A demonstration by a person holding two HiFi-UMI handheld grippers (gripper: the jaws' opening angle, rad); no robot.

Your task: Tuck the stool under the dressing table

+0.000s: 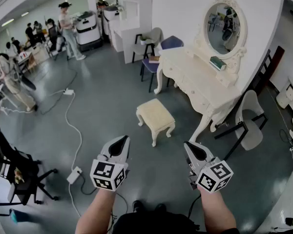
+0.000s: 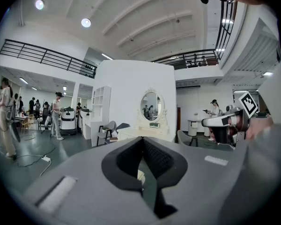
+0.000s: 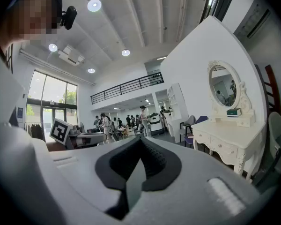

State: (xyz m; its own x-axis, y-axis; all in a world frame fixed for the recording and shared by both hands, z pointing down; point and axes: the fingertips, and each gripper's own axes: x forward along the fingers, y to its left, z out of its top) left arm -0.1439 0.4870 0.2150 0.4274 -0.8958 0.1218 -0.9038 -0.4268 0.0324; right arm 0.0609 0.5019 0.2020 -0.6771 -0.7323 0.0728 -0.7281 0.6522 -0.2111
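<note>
Both grippers — left gripper [image 1: 118, 145], right gripper [image 1: 194, 150] — hovering with jaws closed, holding nothing. Stool [image 1: 156, 119] sitting on the floor [image 1: 102, 106] just beside the dressing table [image 1: 198, 82], not tucked under.

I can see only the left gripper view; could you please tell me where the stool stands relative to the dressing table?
Observer: The stool stands out in front of the dressing table, apart from it and not under it.
Operator: Thank you. Are the right tongs holding anything?
Observer: No, the right tongs are shut and empty, short of the stool.
Operator: Is anything lying on the stool?
Observer: No, its top is bare.
</note>
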